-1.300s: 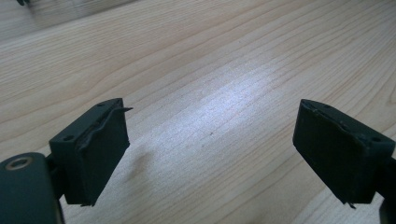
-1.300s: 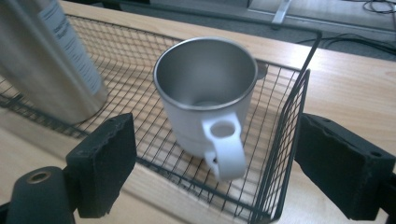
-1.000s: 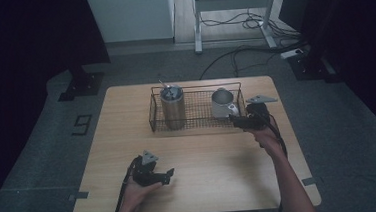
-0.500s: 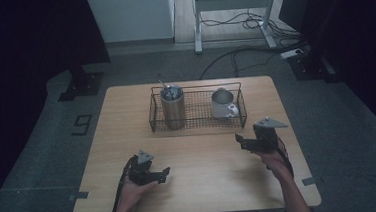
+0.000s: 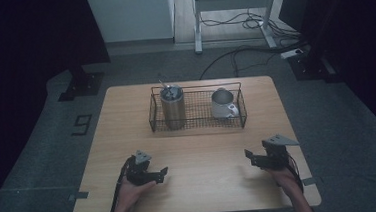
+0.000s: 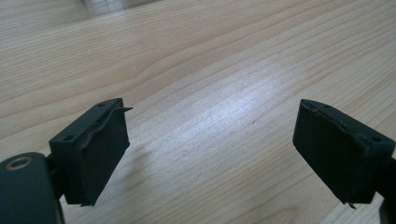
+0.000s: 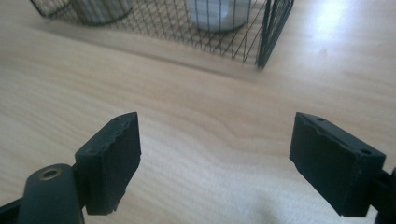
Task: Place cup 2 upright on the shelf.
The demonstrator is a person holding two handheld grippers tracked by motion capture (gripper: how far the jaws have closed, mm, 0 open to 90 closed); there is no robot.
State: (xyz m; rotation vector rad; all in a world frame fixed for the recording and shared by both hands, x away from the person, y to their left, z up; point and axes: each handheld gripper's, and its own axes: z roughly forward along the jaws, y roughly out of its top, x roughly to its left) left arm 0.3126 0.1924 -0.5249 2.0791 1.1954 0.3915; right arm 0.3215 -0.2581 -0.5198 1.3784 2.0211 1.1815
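Both hands hang low, well in front of the black wire basket [image 5: 197, 124]. The left gripper [image 5: 161, 173] and the right gripper [image 5: 248, 157] point inward, jaws apart and empty. The white mug [image 5: 222, 104] stands in the basket's right end, the steel tumbler [image 5: 173, 108] in its left. The step looks like parking: best keep both grippers level, clear of the basket.

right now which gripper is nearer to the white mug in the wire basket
Right. The right gripper sits at the table's near edge, just right of and below the white mug in the wire basket. The left gripper lies far across to the mug's left.
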